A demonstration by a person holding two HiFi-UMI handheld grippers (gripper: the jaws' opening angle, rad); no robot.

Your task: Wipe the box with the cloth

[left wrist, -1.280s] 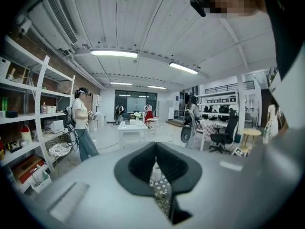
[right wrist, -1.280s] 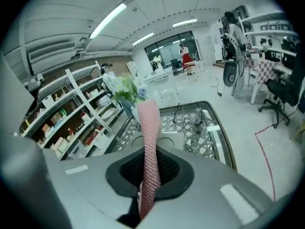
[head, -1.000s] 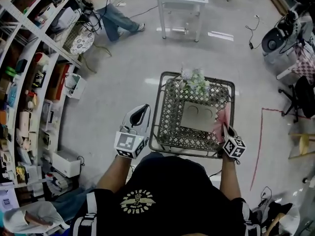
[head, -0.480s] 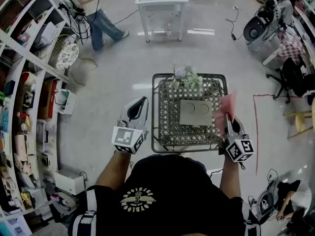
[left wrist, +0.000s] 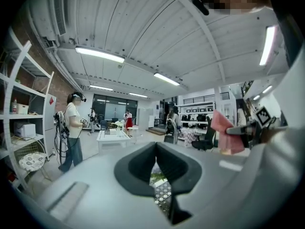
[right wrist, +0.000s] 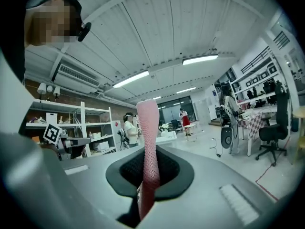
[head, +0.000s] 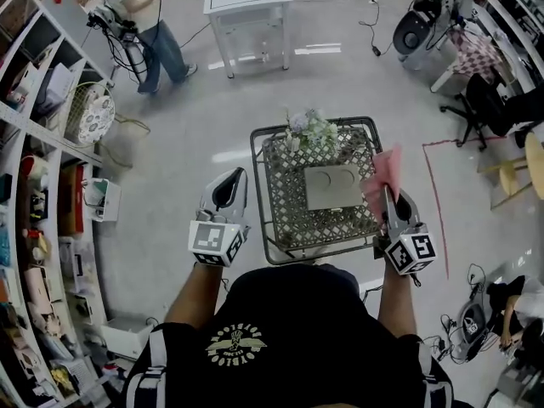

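Observation:
A flat grey box [head: 333,185] with two round marks lies in a wire basket [head: 280,219] in front of me. The pink cloth [head: 382,178] stands up from my right gripper [head: 389,201], which is shut on it beside the basket's right rim; in the right gripper view the cloth [right wrist: 148,142] rises between the jaws. My left gripper [head: 224,193] hovers left of the basket, raised and pointing forward. In the left gripper view its jaws [left wrist: 157,168] are shut with only a thin slit between them and hold nothing.
A bunch of pale flowers [head: 311,128] lies at the basket's far end. Shelves [head: 42,185] packed with goods run along the left. A white table [head: 246,2] and a person [head: 140,19] stand ahead. Chairs and equipment [head: 459,49] crowd the right.
Both grippers rose a little and the right one carried the pink cloth up beside the basket's right rim. The head view drifted, shifting the basket and the room.

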